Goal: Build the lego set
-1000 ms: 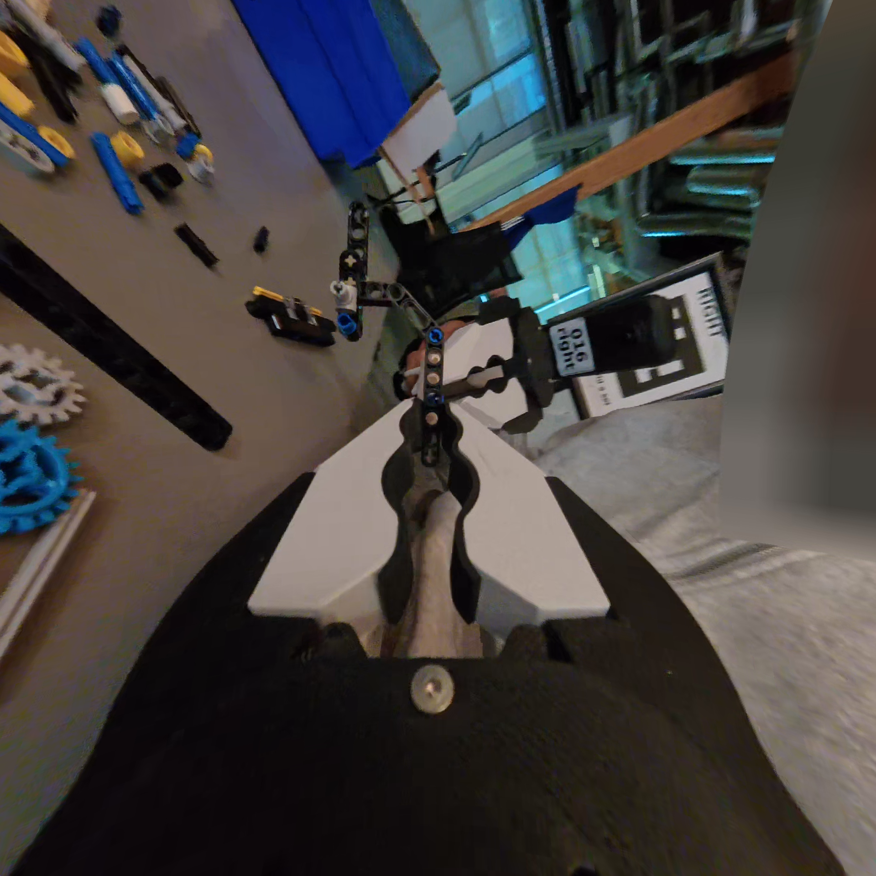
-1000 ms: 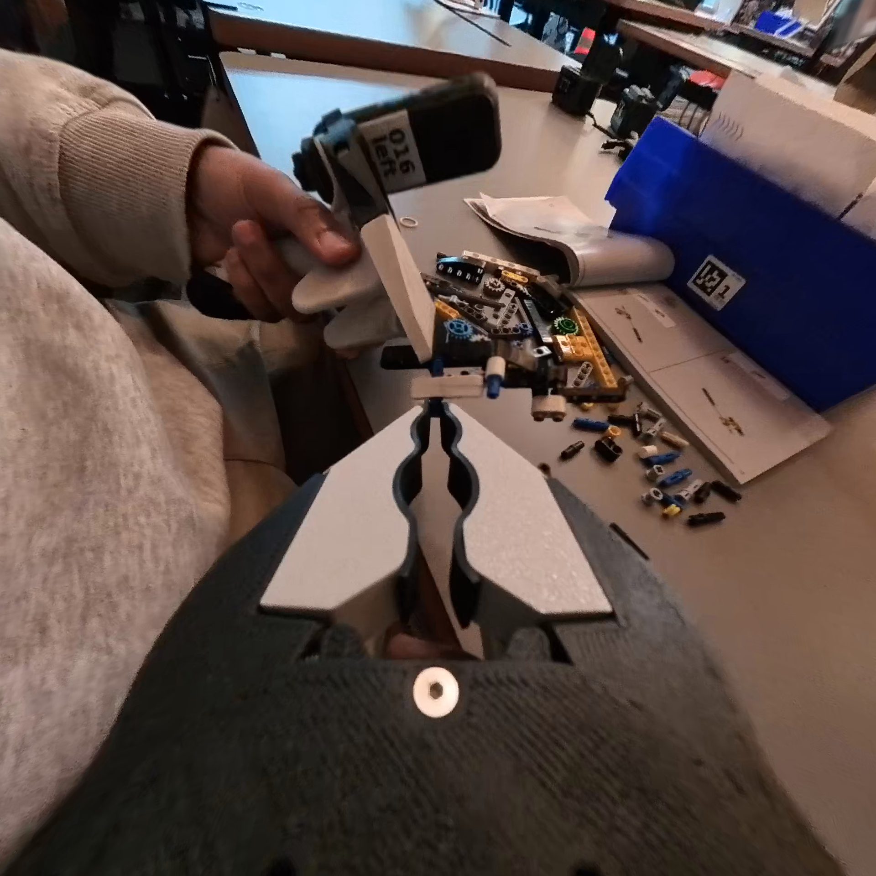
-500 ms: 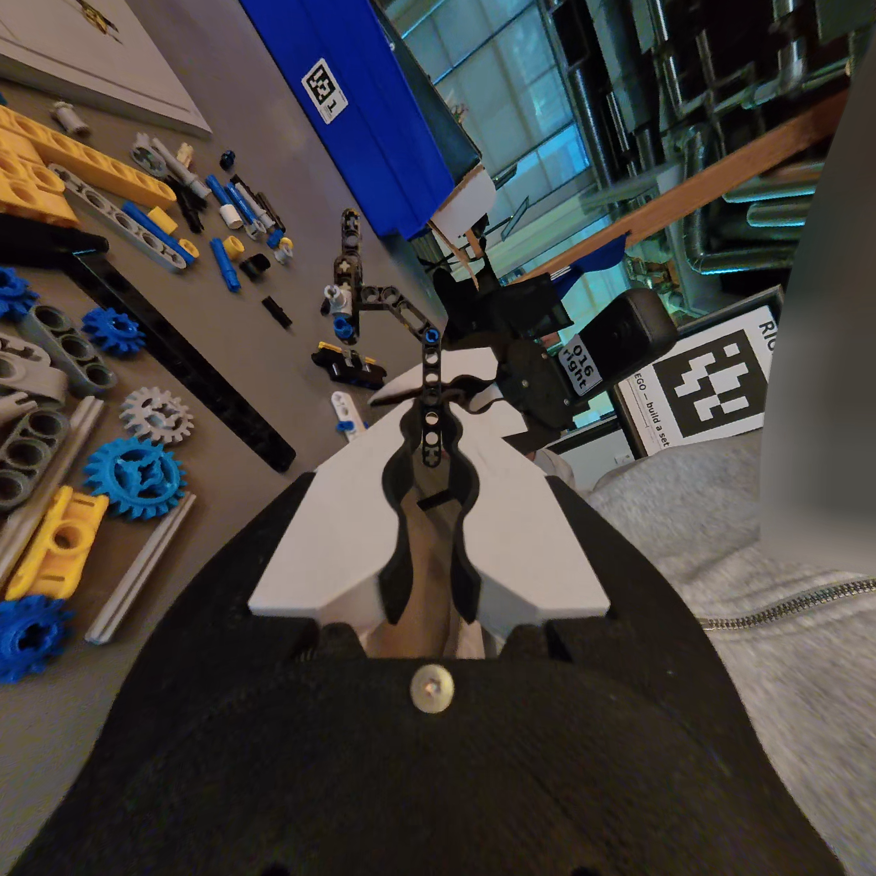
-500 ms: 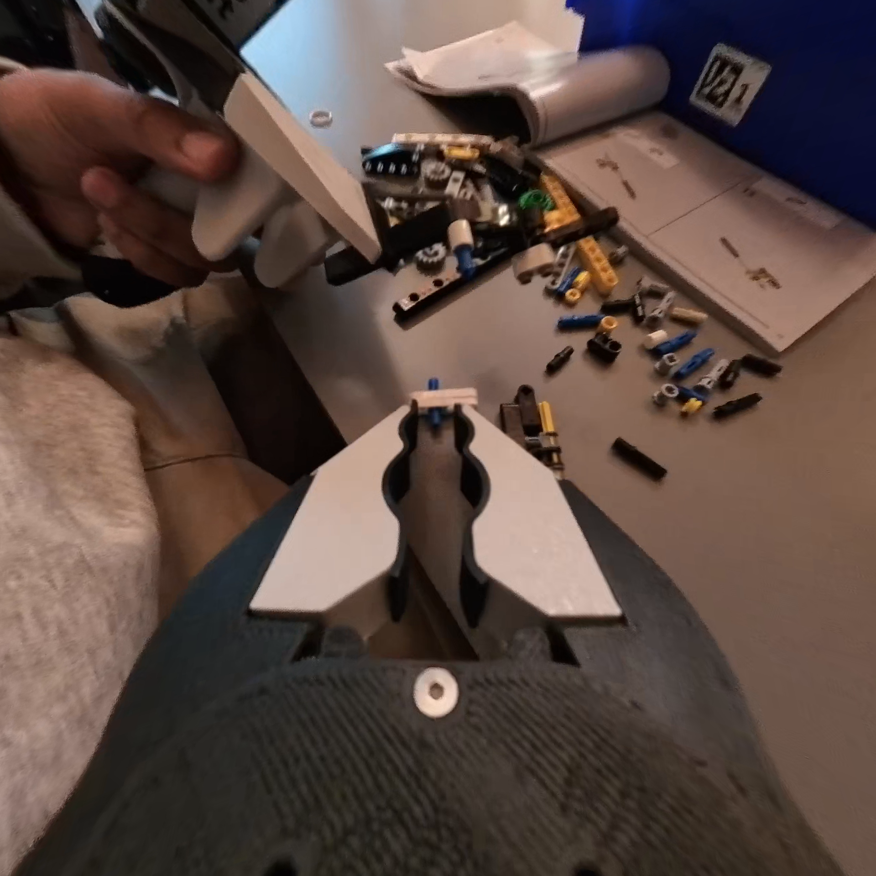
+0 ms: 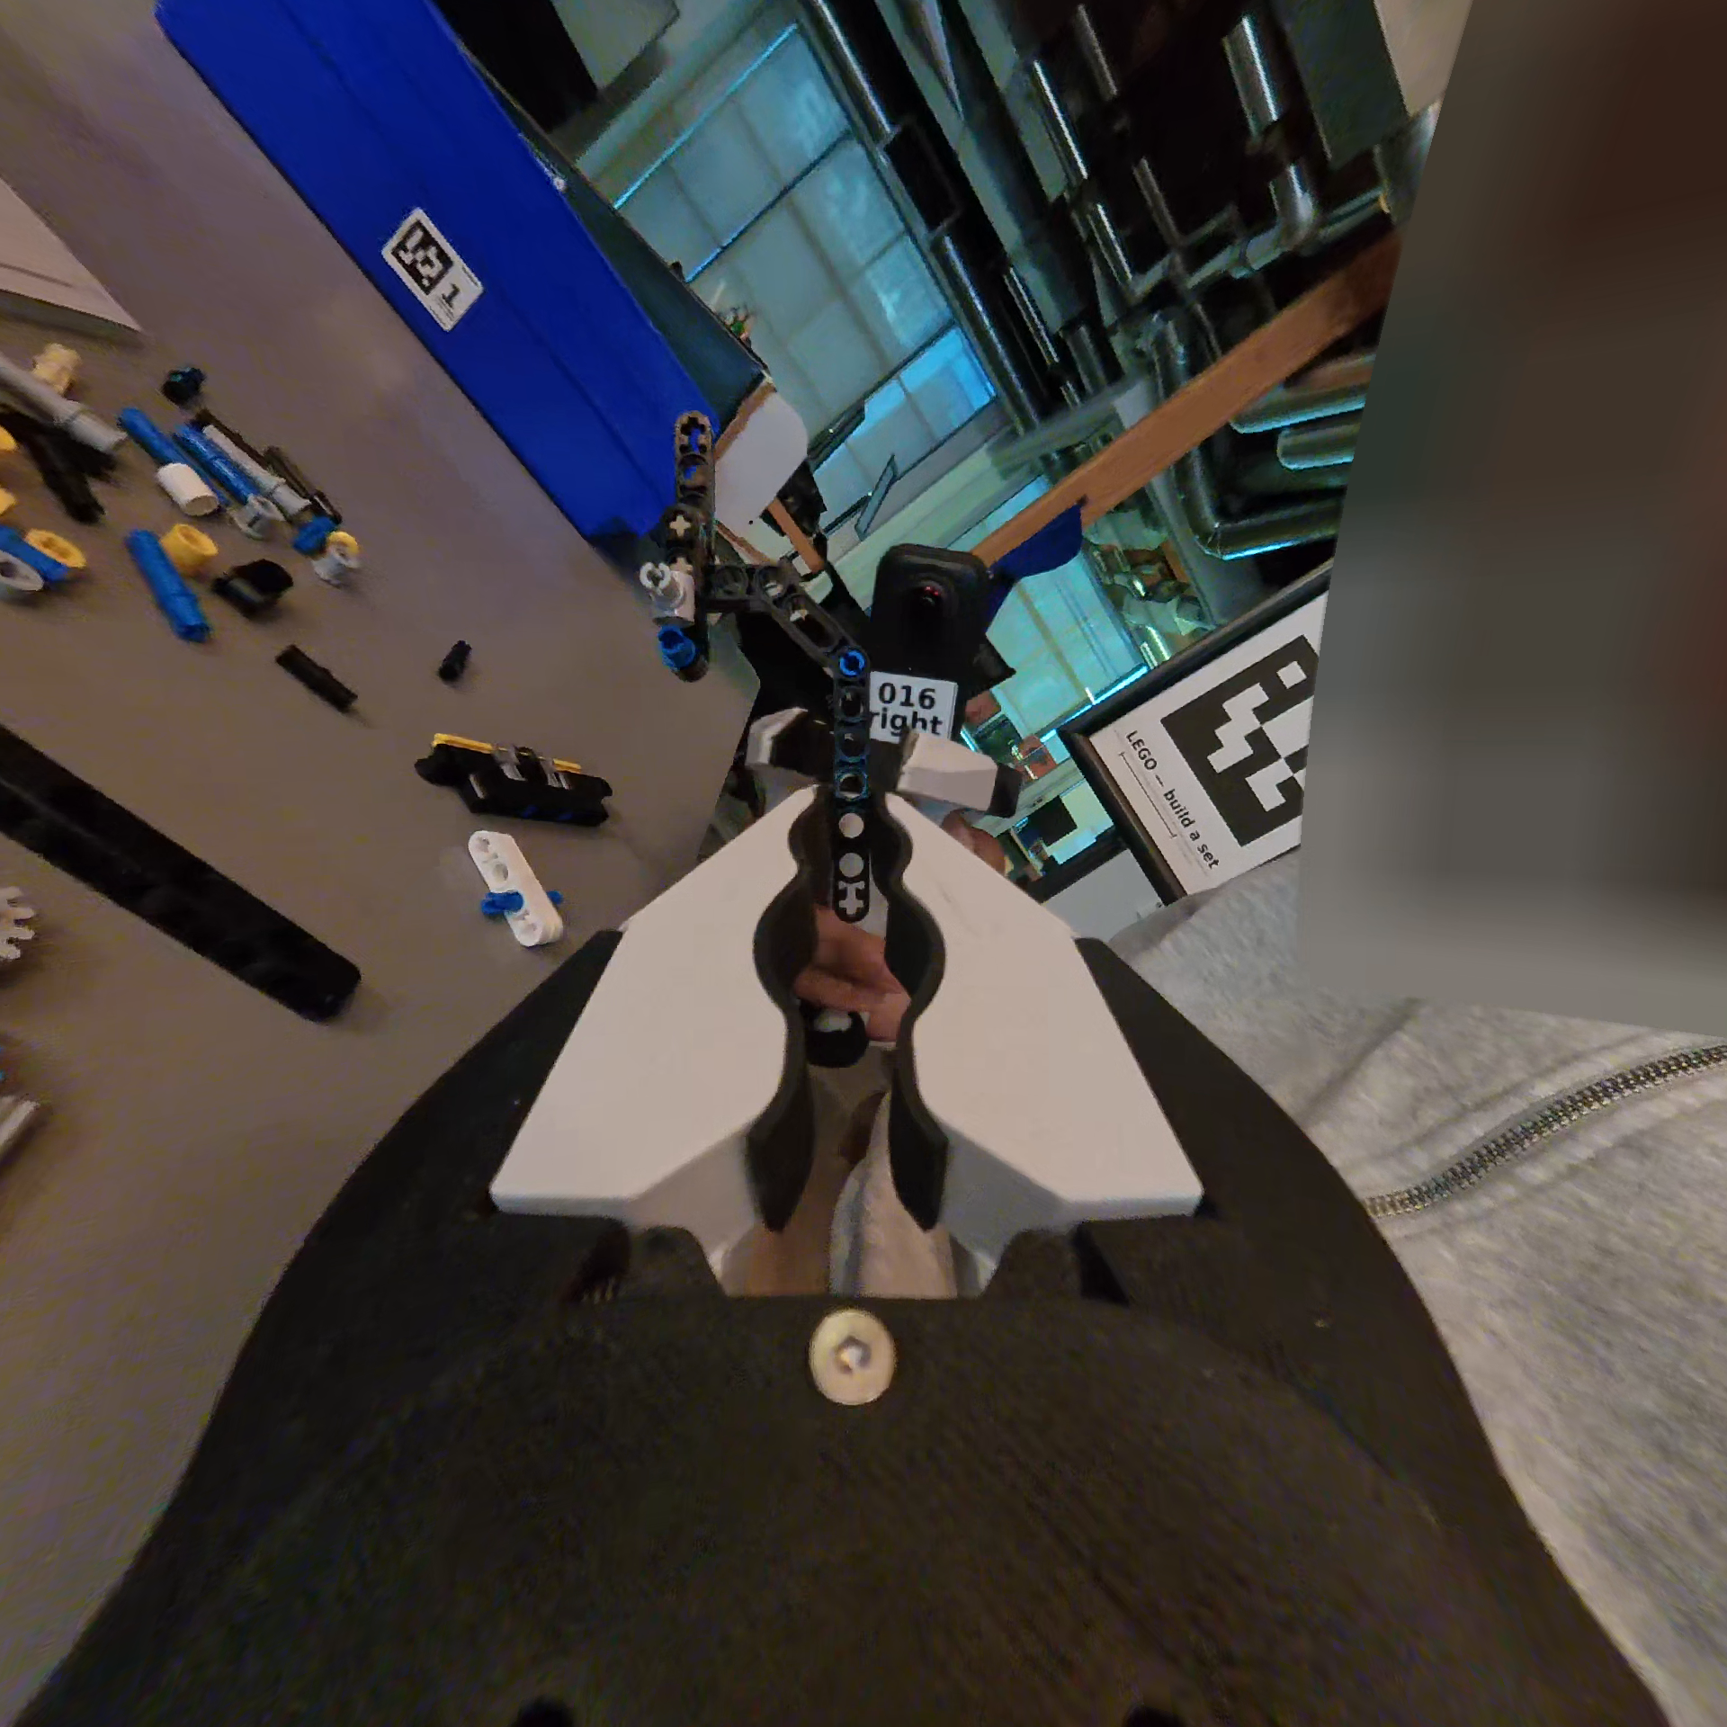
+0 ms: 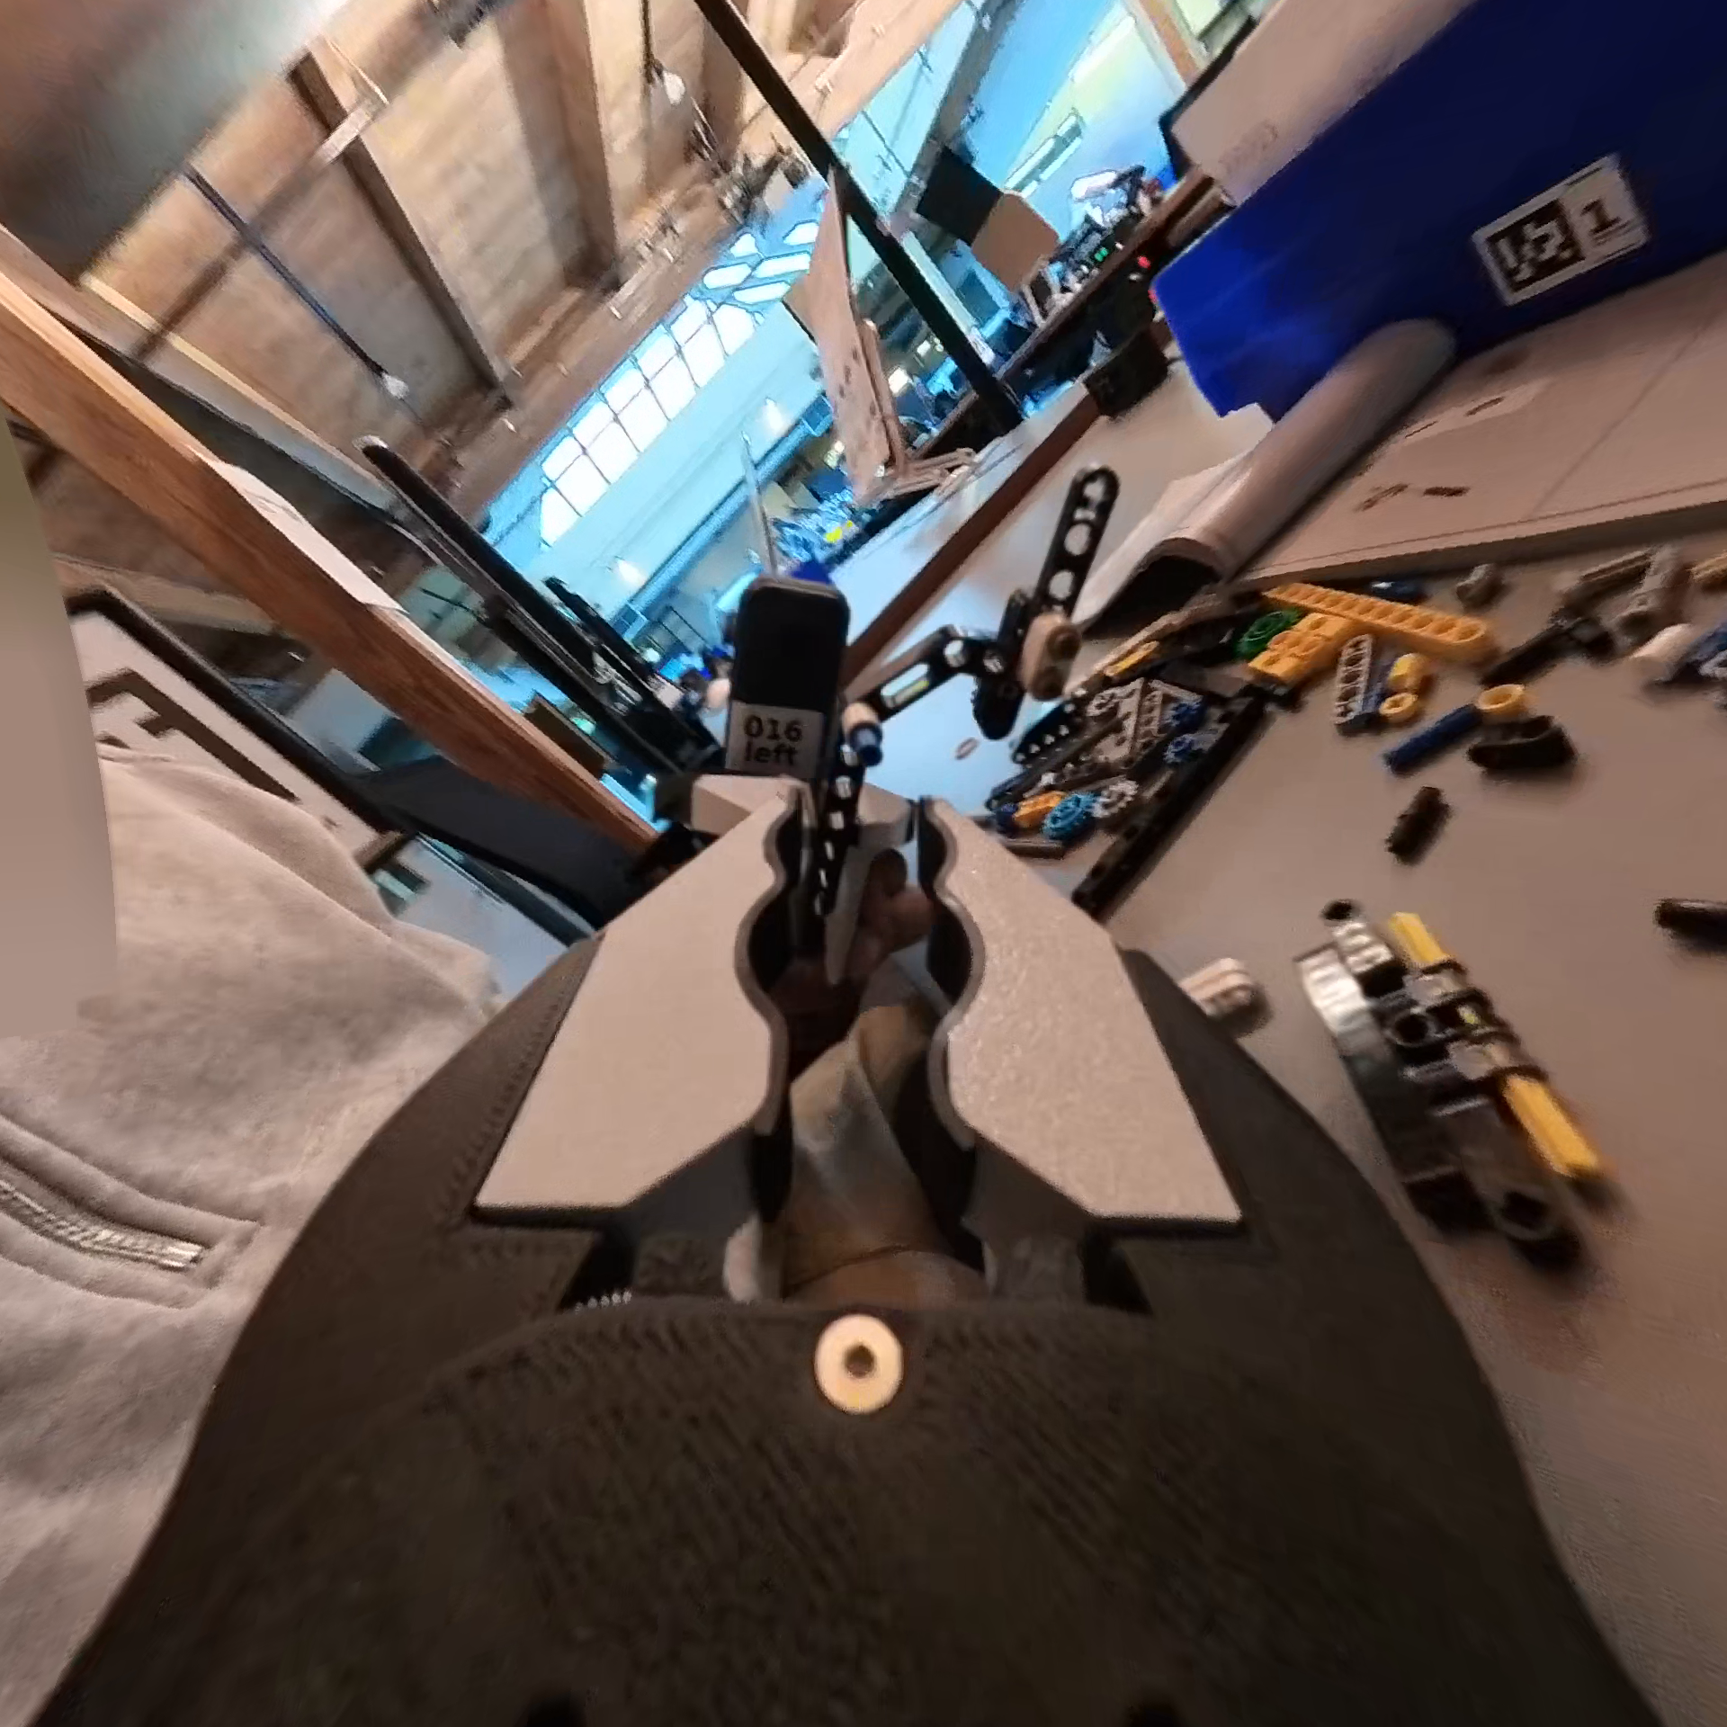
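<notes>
Item: we hold our left gripper [image 5: 849, 841] clamped on the black beam assembly [image 5: 846, 738], raised off the counter [image 5: 280, 766] apparently for joining, our right gripper [image 6: 855, 822] parted and empty around it; white connector [image 5: 512, 883], black-yellow subassembly [image 5: 514, 776] and loose pins [image 5: 168, 523] lie beside, blue box [image 5: 486, 280] beyond.

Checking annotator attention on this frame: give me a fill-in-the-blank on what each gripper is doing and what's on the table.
1. The left gripper is shut on a black beam assembly, holding it ____ the table.
2. The right gripper is ____, its fingers apart.
3. The white two-hole piece lying on the table carries a ____ pin.
4. The big bin at the table's far side is ____.

Missing words: above; open; blue; blue
</notes>
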Motion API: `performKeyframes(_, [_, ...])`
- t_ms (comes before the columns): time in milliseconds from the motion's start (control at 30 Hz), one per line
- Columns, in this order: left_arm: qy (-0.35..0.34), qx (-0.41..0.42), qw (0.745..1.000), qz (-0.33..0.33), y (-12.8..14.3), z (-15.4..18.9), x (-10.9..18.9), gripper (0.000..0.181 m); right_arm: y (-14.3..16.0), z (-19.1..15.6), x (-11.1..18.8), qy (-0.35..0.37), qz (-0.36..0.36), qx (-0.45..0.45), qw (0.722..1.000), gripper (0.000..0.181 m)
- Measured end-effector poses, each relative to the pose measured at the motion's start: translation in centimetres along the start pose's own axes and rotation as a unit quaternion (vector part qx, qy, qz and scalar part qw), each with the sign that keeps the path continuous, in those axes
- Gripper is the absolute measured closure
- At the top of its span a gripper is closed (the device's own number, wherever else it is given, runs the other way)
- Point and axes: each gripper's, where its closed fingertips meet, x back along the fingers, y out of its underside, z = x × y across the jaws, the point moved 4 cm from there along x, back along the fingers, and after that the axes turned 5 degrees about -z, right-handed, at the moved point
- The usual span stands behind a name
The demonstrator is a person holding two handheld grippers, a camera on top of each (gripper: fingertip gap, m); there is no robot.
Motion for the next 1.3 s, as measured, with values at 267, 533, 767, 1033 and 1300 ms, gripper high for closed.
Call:
performKeyframes(267, [-0.004, 0.001, 1.000, -0.007, 0.6, -0.1, -0.5, 0.176, -0.3, 0.0, 0.1, -0.037, 0.033, -0.042, 0.998, 0.177])
performKeyframes(533, [0.011, -0.004, 1.000, -0.027, 0.7, 0.1, -0.2, 0.167, 0.1, -0.1, 0.1, -0.054, 0.004, -0.049, 0.997, 0.177])
performKeyframes(767, [0.013, -0.004, 0.999, -0.031, 0.8, 0.0, 0.0, 0.175, 0.6, -0.1, 0.0, -0.062, -0.028, -0.057, 0.996, 0.177])
performKeyframes(1033, [0.012, -0.007, 0.999, -0.051, 0.9, -0.1, 0.2, 0.177, 0.9, -0.1, -0.2, -0.059, -0.037, -0.055, 0.996, 0.177])
performKeyframes(1300, [0.013, 0.001, 0.999, -0.048, 1.0, -0.4, 0.1, 0.175, 1.0, 0.0, -0.2, -0.057, -0.038, -0.057, 0.996, 0.177])
